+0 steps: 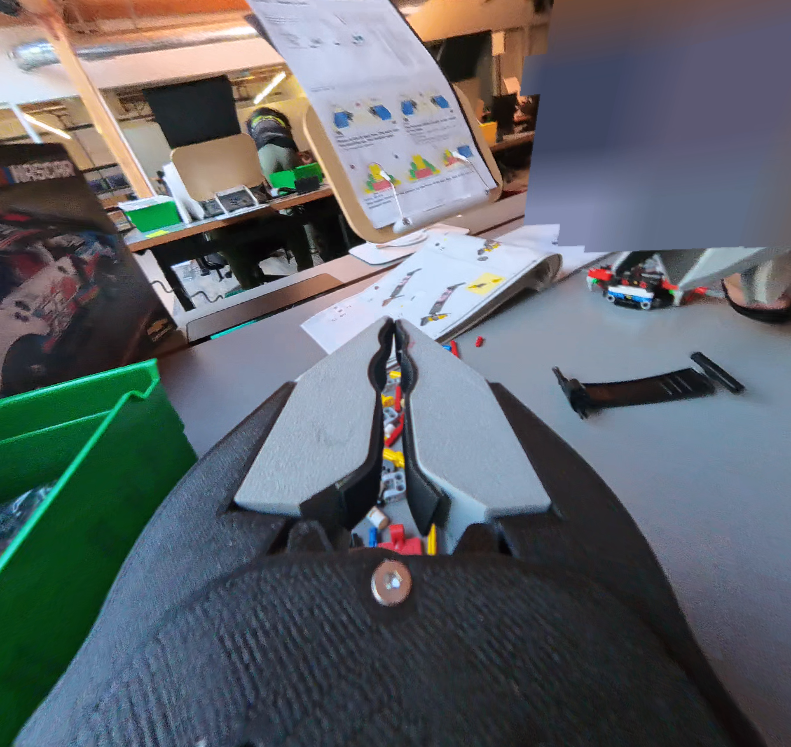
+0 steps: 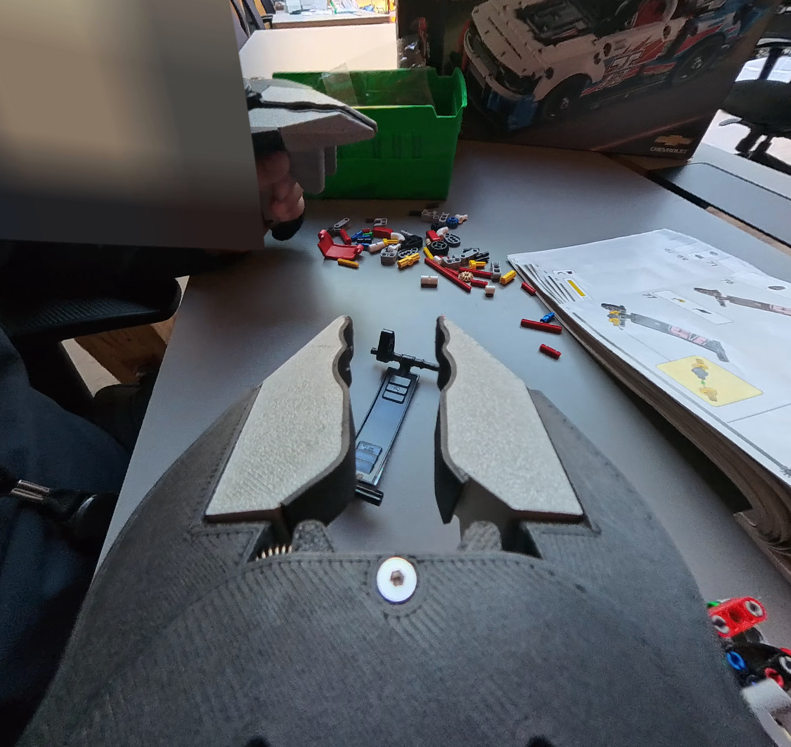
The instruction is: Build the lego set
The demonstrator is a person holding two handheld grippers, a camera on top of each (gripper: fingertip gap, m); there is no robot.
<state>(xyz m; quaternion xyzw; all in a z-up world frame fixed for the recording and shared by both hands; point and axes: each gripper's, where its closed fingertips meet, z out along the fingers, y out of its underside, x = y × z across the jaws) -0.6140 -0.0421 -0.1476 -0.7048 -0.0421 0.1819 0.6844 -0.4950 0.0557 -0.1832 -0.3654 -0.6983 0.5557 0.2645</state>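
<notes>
Black strip (image 2: pixel 387 418) looks light, stiff, slick plastic; right hand-held gripper (image 2: pixel 394 356) sits open around it, crossbar touching one pad. Left hand-held gripper (image 1: pixel 394 333) is closed on nothing.

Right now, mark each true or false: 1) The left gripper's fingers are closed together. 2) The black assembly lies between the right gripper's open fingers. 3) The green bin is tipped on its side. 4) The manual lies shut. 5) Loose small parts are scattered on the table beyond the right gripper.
1) True: the left gripper has its fingertips together.
2) True: the black assembly lies on the table between the parted fingers of the right gripper; the left finger stands clear of it.
3) False: the green bin stands upright.
4) False: the manual lies open.
5) True: the loose parts lie scattered in front of the bin.
</notes>
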